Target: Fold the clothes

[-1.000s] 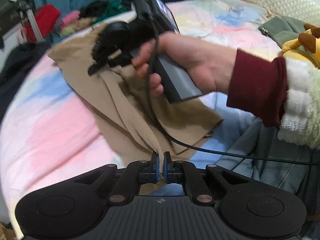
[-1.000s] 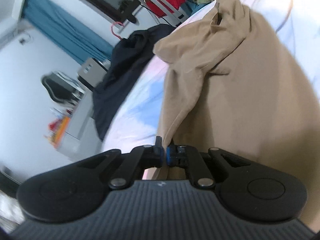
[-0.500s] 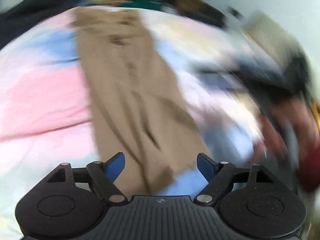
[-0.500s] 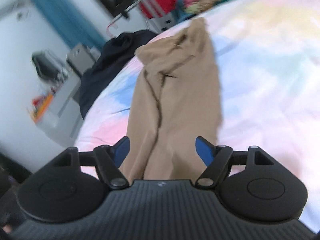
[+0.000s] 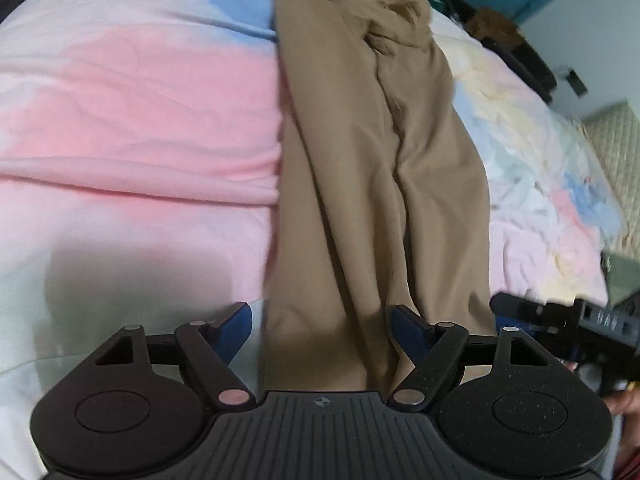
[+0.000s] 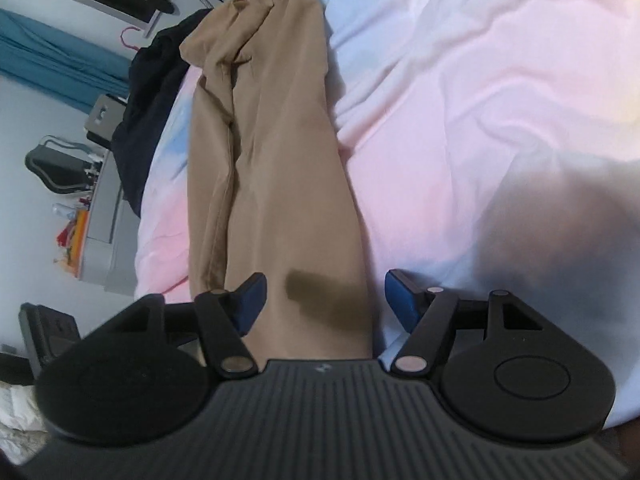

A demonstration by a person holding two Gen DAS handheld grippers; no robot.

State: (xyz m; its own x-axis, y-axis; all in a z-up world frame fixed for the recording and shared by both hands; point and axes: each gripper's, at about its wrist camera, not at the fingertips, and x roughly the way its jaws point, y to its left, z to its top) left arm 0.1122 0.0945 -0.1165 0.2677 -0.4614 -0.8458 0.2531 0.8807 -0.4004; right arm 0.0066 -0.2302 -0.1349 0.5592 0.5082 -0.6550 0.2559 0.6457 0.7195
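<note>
Pastel bedding (image 5: 140,120) carries the tan trousers (image 5: 360,160), laid lengthwise away from you, hem end nearest. Your left hand-held gripper (image 5: 320,320) and right hand-held gripper (image 6: 324,296) both hang spread over that near end, jaws just narrowing slightly, pinching nothing; either reaches it equally.

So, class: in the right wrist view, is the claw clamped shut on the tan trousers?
No: the right claw stands open, its blue pads apart above the tan trousers.
</note>
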